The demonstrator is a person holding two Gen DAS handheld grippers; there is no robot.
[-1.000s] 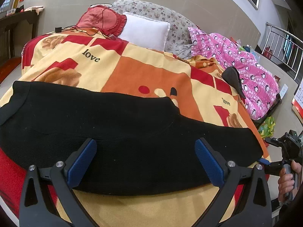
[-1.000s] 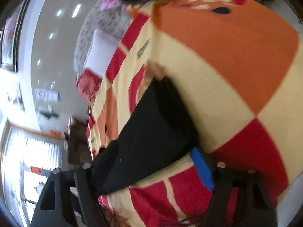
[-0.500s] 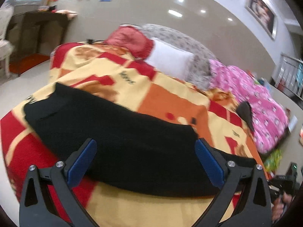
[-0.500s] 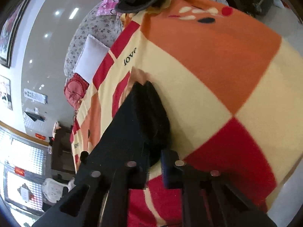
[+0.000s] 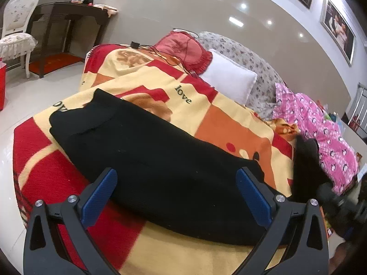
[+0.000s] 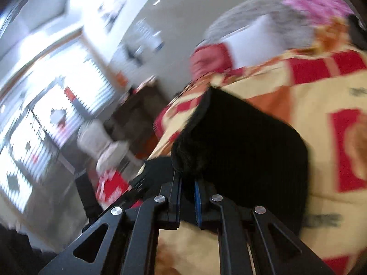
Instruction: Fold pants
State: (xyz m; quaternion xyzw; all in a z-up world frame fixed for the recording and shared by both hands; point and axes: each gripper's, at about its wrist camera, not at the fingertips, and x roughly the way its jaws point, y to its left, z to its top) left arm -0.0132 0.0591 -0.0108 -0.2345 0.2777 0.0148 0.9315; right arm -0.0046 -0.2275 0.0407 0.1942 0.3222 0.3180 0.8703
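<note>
The word "love" is printed in black on the red, orange and cream fleece blanket (image 5: 218,123), centre of the left wrist frame; other wall notices are unreadable.

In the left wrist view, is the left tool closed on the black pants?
No: the left tool stands wide open, its blue pads apart above the black pants and not pinching them.

The pants (image 5: 160,165) lie across the near part of the blanket (image 5: 229,123). Two pillows (image 5: 229,80) rest at the far end, a quilt (image 5: 321,133) to the right.

right wrist view is motion-blurred; the gripper (image 6: 186,192) pads hide the pinched black pants (image 6: 247,142) edge.
</note>
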